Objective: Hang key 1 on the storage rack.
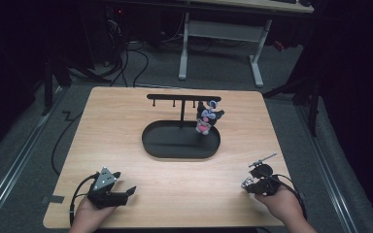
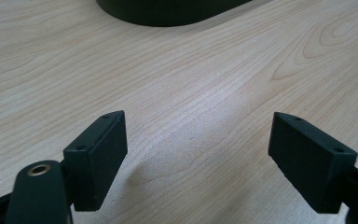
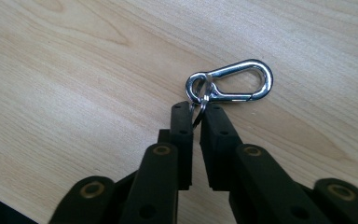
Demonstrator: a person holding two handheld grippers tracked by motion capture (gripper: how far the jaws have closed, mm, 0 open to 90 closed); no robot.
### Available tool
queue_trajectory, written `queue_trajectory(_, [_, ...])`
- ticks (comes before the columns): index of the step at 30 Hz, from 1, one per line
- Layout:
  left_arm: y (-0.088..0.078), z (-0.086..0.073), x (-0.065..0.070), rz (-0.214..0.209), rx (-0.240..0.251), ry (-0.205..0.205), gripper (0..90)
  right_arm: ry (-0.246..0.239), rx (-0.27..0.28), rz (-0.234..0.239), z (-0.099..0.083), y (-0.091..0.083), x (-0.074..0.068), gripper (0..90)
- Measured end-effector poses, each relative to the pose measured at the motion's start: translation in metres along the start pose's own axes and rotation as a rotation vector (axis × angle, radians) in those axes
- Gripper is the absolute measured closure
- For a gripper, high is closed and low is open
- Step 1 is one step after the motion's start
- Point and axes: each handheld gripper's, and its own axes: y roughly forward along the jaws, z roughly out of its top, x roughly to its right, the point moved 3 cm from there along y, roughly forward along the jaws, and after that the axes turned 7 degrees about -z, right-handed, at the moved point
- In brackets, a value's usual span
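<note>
We see a wooden counter (image 1: 126, 126) with a black oval tray (image 1: 175, 145) at its centre. A black T-shaped rack (image 1: 182, 98) with small hooks rises from the tray. A small plush toy keychain (image 1: 205, 119), black, white and pink, hangs from the rack's right side, over the tray's right end.

Left gripper (image 1: 119, 193) sits at the near-left of the counter, held by the left hand (image 1: 90, 216). In the left gripper view its fingers (image 2: 98, 158) are spread wide apart with bare wood between them; the tray's edge shows at the top.

Right gripper (image 1: 250, 182) is at the near-right, held by the right hand (image 1: 284, 206). In the right gripper view we see its fingers (image 3: 182, 135) clamped on a small split ring (image 3: 200, 106) joined to a silver carabiner clip (image 3: 233, 81), which lies just past the fingertips over the wood. We cannot tell whether the clip touches the counter.
</note>
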Motion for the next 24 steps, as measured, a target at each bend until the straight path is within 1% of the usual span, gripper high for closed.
queue_trajectory(3, [0.000, 0.000, 0.000, 0.000, 0.003, -0.003, 20.2, 0.005, 0.007, 0.001, 0.000, 0.001, 0.001, 88.3])
queue_trajectory(4, [0.000, 0.000, 0.000, 0.000, 0.003, -0.003, 20.2, 0.009, 0.007, 0.012, 0.000, 0.001, 0.001, 88.5])
queue_trajectory(8, [0.000, 0.000, 0.000, 0.000, 0.002, -0.003, 20.3, 0.003, 0.007, 0.016, 0.000, 0.001, 0.001, 88.8])
queue_trajectory(9, [0.000, 0.000, 0.000, 0.000, 0.002, -0.003, 20.3, -0.017, 0.015, 0.012, 0.000, 0.001, 0.001, 88.9])
queue_trajectory(11, [0.000, 0.000, 0.000, 0.001, 0.002, -0.004, 20.3, -0.022, 0.015, 0.013, 0.000, 0.001, 0.001, 89.0])
queue_trajectory(12, [0.000, 0.000, 0.000, 0.001, 0.001, -0.005, 20.3, -0.031, 0.007, 0.010, 0.000, 0.000, 0.000, 89.0])
queue_trajectory(13, [0.000, 0.000, 0.000, 0.001, 0.001, -0.006, 20.3, -0.036, 0.011, 0.015, 0.000, 0.000, 0.000, 89.0])
queue_trajectory(14, [0.000, 0.000, 0.000, 0.000, 0.001, -0.005, 20.3, -0.045, 0.007, 0.010, 0.001, -0.002, 0.000, 89.0])
queue_trajectory(16, [0.000, 0.000, 0.000, 0.000, 0.002, -0.006, 20.4, -0.048, 0.009, 0.014, 0.001, -0.003, 0.000, 89.0])
queue_trajectory(18, [0.000, 0.000, 0.000, 0.000, 0.001, -0.006, 20.4, -0.070, 0.006, 0.008, 0.004, -0.009, 0.000, 89.0])
queue_trajectory(21, [0.000, 0.000, 0.000, -0.001, 0.001, -0.005, 20.5, -0.079, -0.003, 0.007, 0.005, -0.013, 0.000, 89.0])
queue_trajectory(23, [0.000, 0.000, 0.000, -0.003, -0.002, -0.003, 20.5, -0.091, -0.013, 0.004, 0.007, -0.016, 0.000, 89.0])
queue_trajectory(24, [0.000, 0.000, 0.000, -0.004, -0.003, -0.003, 20.5, -0.104, -0.024, -0.003, 0.010, -0.021, 0.001, 89.1])
